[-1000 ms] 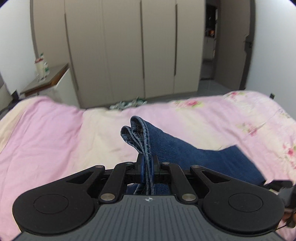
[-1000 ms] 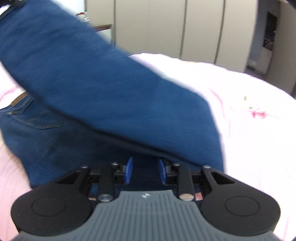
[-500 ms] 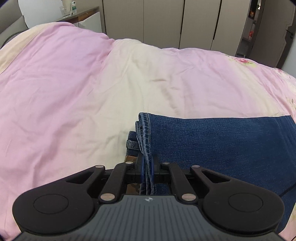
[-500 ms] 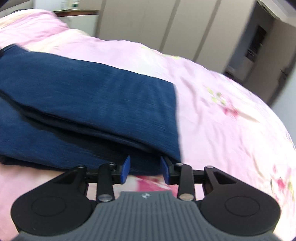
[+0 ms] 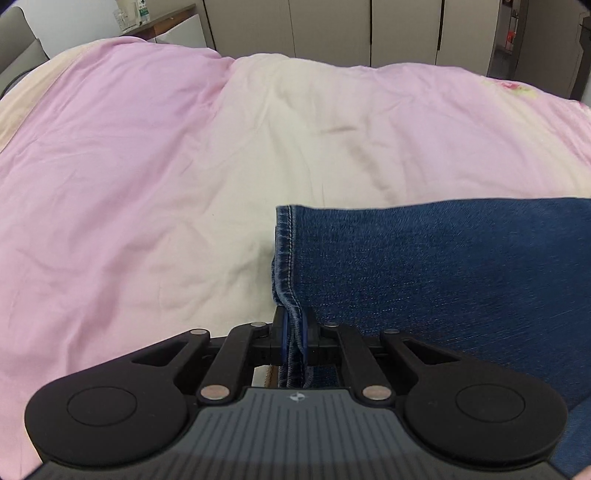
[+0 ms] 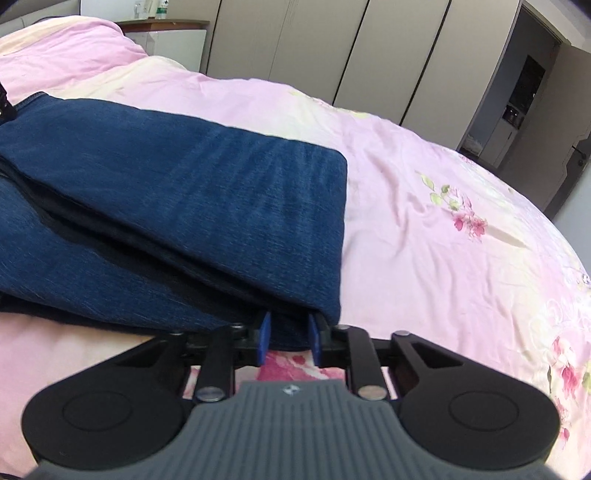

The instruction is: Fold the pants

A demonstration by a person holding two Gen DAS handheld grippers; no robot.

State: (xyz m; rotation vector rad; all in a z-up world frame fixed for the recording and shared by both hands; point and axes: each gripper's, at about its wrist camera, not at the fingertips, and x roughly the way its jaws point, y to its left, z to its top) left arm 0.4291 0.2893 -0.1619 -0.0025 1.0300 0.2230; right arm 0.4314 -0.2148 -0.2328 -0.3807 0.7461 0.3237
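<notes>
Dark blue denim pants [image 5: 443,266] lie folded on the pink and cream bed cover [image 5: 147,184]. My left gripper [image 5: 293,332] is shut on the stitched hem [image 5: 284,251] of the upper leg, low over the bed at the fold's left end. In the right wrist view the pants [image 6: 184,177] show as stacked layers running left. My right gripper [image 6: 289,332] sits at the near right corner of the stack. Its jaws are closing, and the folded denim edge fills the gap between the blue pads [image 6: 264,332].
The bed cover [image 6: 443,221] stretches far to the right with flower prints. Beige wardrobe doors [image 5: 332,29] stand behind the bed. A bedside cabinet [image 5: 162,26] with bottles is at the back left, and an open doorway [image 6: 524,92] at the back right.
My left gripper came down with the hem, and the raised leg now lies flat over the rest of the pants. My right gripper's jaws have narrowed onto the fold edge.
</notes>
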